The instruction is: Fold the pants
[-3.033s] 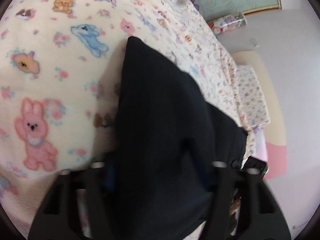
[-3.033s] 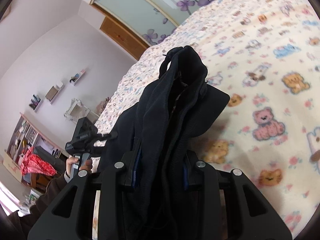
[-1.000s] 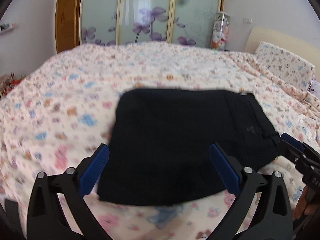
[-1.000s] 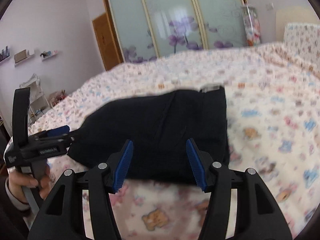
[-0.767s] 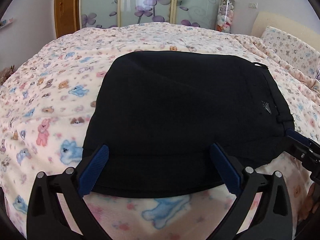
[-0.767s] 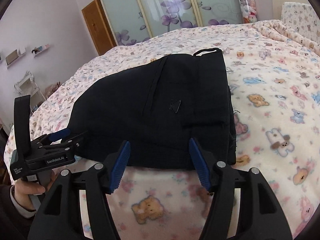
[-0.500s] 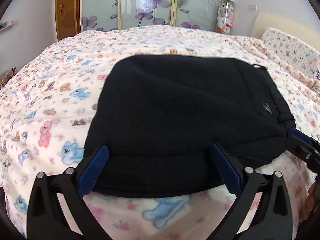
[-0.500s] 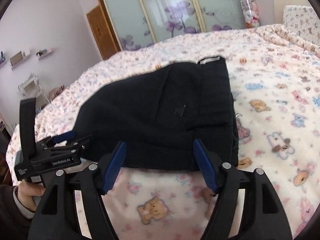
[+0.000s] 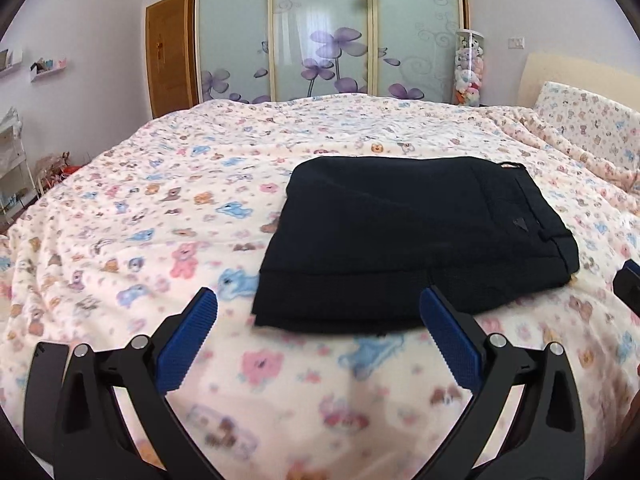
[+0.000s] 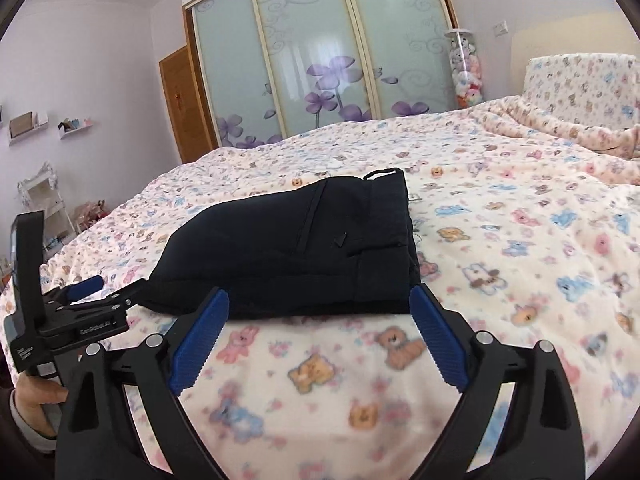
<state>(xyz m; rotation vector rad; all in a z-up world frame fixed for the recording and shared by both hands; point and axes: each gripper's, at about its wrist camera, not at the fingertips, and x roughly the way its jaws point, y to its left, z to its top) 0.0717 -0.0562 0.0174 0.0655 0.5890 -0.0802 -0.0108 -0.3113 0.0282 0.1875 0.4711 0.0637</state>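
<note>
Folded black pants (image 9: 416,240) lie flat in a neat packet on the bed (image 9: 132,216).

The cloth looks soft and limp, fairly thick in its layers, likely to sag or unfold if lifted by one corner; I'd take it at the near stacked edge, both corners together. The left claw (image 9: 318,340) and the right claw (image 10: 320,332) hang just short of that edge, each with jaws spread wide, empty, touching nothing. Behind stand sliding wardrobe doors (image 9: 324,32).

A home bedroom is shown: a bed (image 9: 120,216) is covered with an animal-print blanket, backed by a sliding wardrobe (image 9: 320,32) with frosted, flower-painted doors, and a wooden door (image 10: 184,108) is seen beside it.
</note>
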